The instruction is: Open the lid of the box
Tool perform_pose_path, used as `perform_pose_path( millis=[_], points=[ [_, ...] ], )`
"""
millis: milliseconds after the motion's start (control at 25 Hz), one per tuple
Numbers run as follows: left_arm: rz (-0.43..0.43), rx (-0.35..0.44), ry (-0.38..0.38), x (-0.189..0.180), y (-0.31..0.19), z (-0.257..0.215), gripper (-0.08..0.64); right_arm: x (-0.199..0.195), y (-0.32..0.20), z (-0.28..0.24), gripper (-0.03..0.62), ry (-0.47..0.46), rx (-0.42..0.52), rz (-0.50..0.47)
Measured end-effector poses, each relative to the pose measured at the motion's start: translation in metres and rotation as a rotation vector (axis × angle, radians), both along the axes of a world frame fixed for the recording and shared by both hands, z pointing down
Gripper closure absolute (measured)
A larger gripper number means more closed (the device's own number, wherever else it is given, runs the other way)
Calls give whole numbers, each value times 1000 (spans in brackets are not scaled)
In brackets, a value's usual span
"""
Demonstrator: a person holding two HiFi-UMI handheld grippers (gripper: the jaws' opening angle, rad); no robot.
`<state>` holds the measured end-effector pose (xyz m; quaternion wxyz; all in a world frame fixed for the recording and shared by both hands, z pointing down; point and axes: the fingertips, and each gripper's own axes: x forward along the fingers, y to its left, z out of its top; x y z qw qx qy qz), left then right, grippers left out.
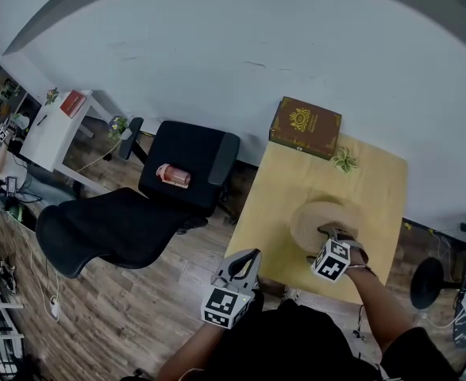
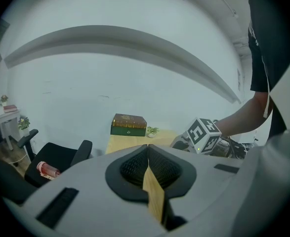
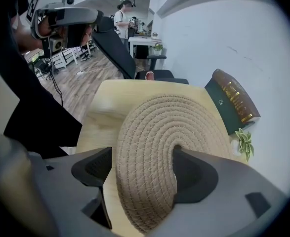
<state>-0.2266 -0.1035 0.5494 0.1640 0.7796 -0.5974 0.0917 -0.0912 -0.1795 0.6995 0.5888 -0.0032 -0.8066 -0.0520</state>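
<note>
A round woven box with a flat coiled lid (image 1: pixel 325 221) stands on the small wooden table (image 1: pixel 268 213). My right gripper (image 1: pixel 333 234) points steeply down over it, at the lid's near side. In the right gripper view the lid (image 3: pixel 169 132) fills the space between the jaws of the right gripper (image 3: pixel 140 168): one jaw hangs just outside the rim, the other over the lid's middle. The jaws stand wide and do not clamp. My left gripper (image 1: pixel 247 257) hovers off the table's near left corner, empty; in its own view the left gripper (image 2: pixel 147 147) has its tips together.
A green and brown book-shaped case (image 1: pixel 305 127) lies at the table's far edge by the wall, with a small plant (image 1: pixel 344 161) beside it. A black office chair (image 1: pixel 137 213) with a red can (image 1: pixel 173 175) on it stands to the left. A white desk (image 1: pixel 58 125) is further left.
</note>
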Motion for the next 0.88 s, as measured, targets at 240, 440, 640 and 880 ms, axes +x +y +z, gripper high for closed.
perform_pose_path(
  millis=[240, 440, 640, 880],
  points=[
    [10, 5, -5, 2, -1, -3, 538, 1, -4, 1, 235, 25, 10, -5],
    [16, 16, -5, -3, -6, -3, 538, 1, -5, 1, 239, 40, 13, -7],
    [8, 14, -14, -13, -9, -5, 538, 2, -2, -3, 250, 54, 28, -17],
    [17, 6, 1, -9, -7, -1, 538, 2, -2, -13, 261, 43, 66, -7]
  ],
)
